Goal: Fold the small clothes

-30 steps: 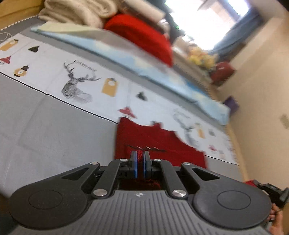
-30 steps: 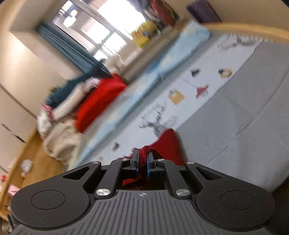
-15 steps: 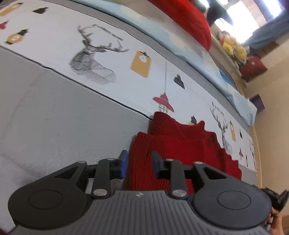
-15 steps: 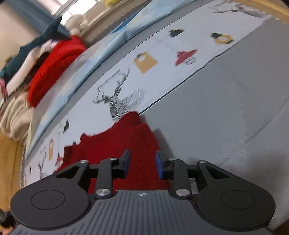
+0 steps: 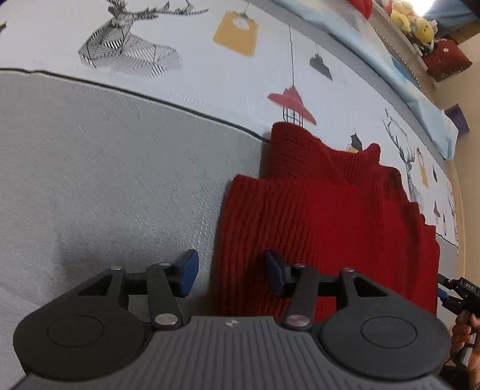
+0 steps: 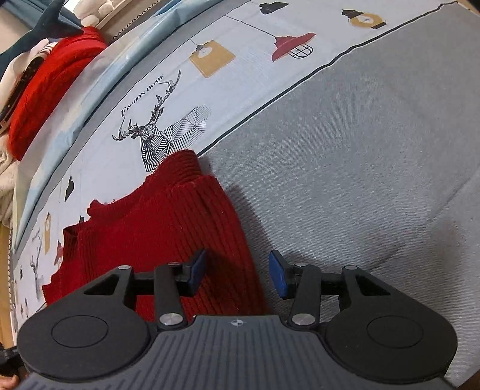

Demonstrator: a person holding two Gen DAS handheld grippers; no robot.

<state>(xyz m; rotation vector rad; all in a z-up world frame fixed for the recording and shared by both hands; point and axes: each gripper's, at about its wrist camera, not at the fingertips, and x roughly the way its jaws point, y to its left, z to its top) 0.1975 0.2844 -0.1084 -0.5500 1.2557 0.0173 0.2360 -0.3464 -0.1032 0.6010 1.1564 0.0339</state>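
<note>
A small dark red ribbed knit garment [image 5: 324, 216] lies folded over on the grey bed cover, its upper layer laid across the lower one. My left gripper [image 5: 229, 276] is open and empty, its jaws straddling the garment's left edge just above the cloth. In the right wrist view the same garment [image 6: 168, 228] lies at lower left. My right gripper [image 6: 238, 274] is open and empty over the garment's right edge, its left pad [image 6: 198, 265] above the knit.
The bed has a grey cover [image 6: 360, 168] and a pale printed sheet with deer and lamps [image 5: 240, 69]. A pile of red and cream clothes [image 6: 45, 81] lies at the far side. Plush toys [image 5: 411, 21] sit on a ledge. The other gripper and a hand [image 5: 462, 303] show at right.
Both grippers were shut on the red garment a second ago. They lowered it onto the bed, opened and let go, and the jaws have since widened further.
</note>
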